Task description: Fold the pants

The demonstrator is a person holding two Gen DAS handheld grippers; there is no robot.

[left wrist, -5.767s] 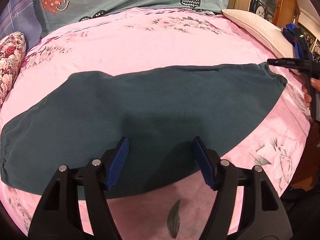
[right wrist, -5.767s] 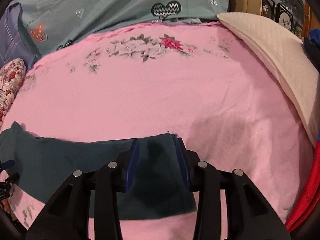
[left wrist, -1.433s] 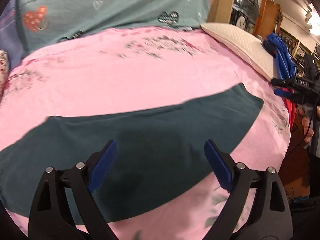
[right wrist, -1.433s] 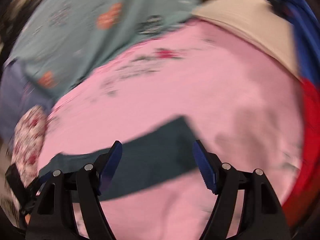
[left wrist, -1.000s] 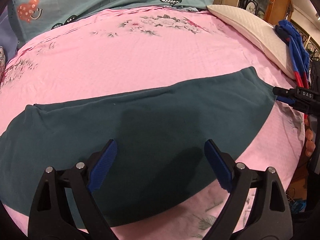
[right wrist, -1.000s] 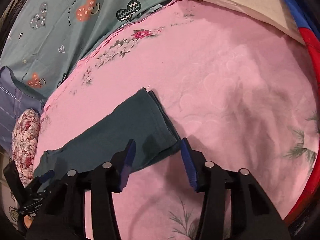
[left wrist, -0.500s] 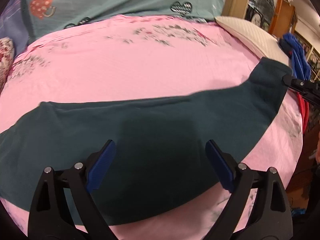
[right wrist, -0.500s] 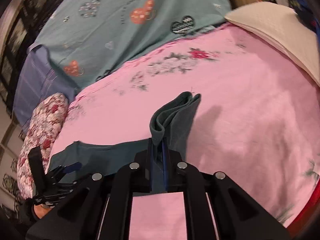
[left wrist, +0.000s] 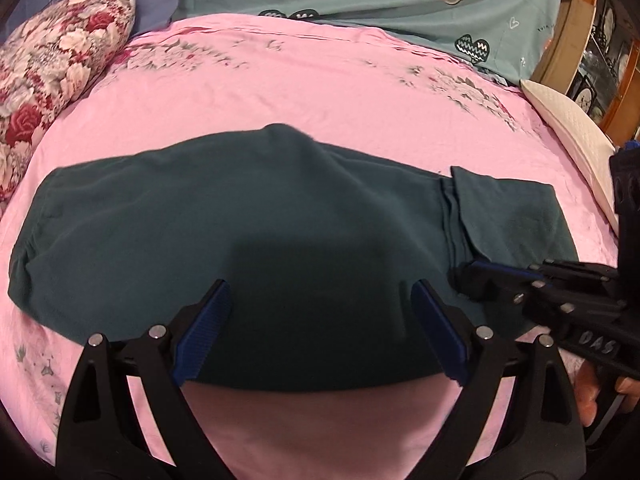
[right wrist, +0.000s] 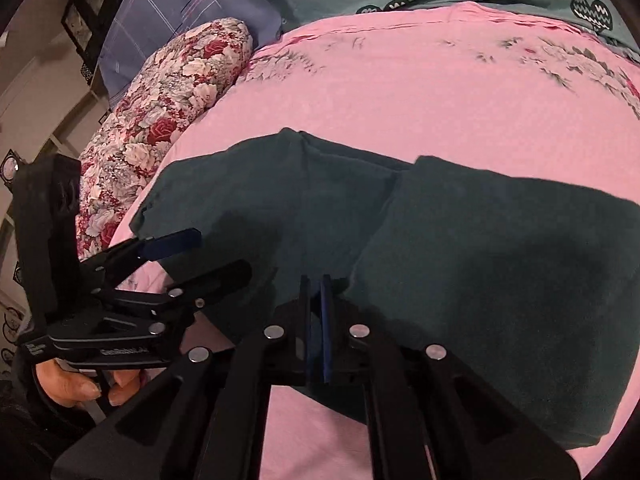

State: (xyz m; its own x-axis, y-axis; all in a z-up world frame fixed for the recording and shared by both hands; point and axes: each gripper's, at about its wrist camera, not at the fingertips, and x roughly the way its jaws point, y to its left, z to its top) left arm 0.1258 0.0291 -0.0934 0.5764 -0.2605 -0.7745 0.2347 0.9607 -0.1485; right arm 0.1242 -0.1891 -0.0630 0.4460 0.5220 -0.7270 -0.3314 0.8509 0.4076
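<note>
Bed [left wrist: 320,92]: pink flowered sheet, broad and flat, serving as the work surface; a floral pillow [left wrist: 52,68] sits at its far left corner and a white pillow [left wrist: 576,136] at its right edge. Pants [left wrist: 248,216]: dark teal, lying across the middle of the sheet, one end doubled back over the rest so that a folded edge and an upper layer show on the right side of the left wrist view. Handling, as a judgement: soft, light, limp knit cloth (nothing stiff or breakable), likely to sag and drag on the sheet rather than slide freely, so layers may shift unless lifted clear; best taken at a hem, corner or folded edge where all layers can be pinched together. Right gripper [right wrist: 316,312]: clenched on the near edge of the folded-over end, cloth pinched between its blue pads, a hand [left wrist: 592,392] behind it. Left gripper [left wrist: 320,320]: jaws spread wide, holding nothing, poised just above the near edge of the pants at mid-length.
</note>
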